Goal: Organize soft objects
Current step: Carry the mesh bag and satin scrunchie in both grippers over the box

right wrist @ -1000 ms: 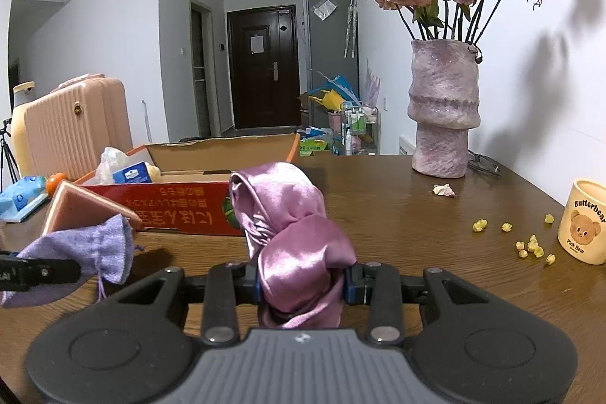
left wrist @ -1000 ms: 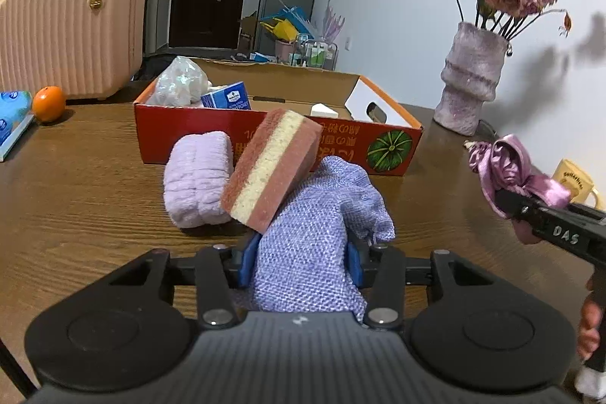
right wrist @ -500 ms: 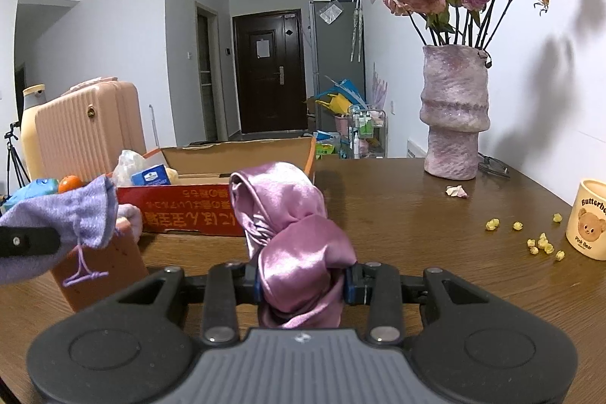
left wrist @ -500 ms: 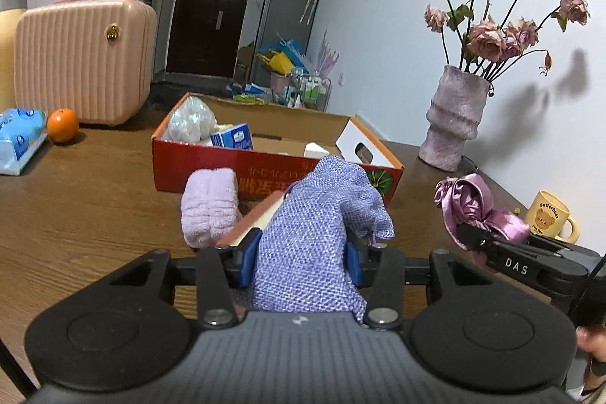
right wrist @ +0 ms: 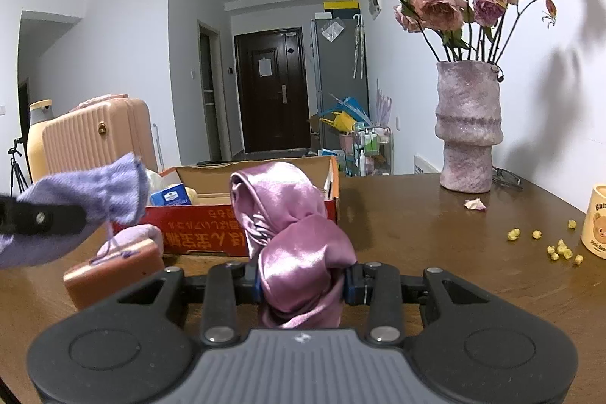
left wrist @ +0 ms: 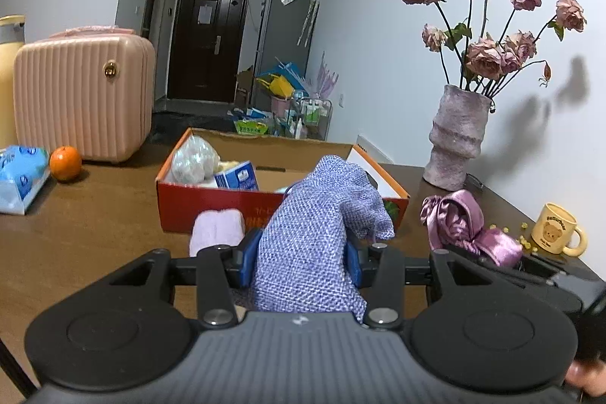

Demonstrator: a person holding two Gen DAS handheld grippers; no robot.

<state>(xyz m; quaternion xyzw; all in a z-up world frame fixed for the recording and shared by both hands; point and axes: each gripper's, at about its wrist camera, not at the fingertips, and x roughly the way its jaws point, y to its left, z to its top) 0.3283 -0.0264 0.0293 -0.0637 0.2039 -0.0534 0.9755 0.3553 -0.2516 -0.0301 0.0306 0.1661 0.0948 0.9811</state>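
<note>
Soft objects are what we are sorting, and 2 of them are already off the table. Our left gripper (left wrist: 301, 262) is clamped on a lavender woven pouch (left wrist: 318, 237), which stands up between the blue pads and folds over at the top. Our right gripper (right wrist: 301, 281) is clamped on a pink satin cloth (right wrist: 291, 233), bunched and rising out of the jaws in the same way.

What the next move turns on, as we judge it, is where the open red cardboard box (left wrist: 212, 203) lies from each load. From the left wrist view the box sits straight ahead beyond the pouch, its long side running across our line of sight, with a white bag and a small blue carton inside at the left end. From the right wrist view the same box lies ahead and to the left, so the left gripper looks nearer to it and better lined up. Both loads are held above the table, short of the box's near wall.

2 more soft things rest on the table just before that wall: a pale purple rolled towel (left wrist: 216, 231) and a brown sponge block (right wrist: 113, 267), the pouch's drawstring dangling onto the sponge. We would guess the pouch goes forward over the near wall first, and the loose string could snag the sponge as it travels.
</note>
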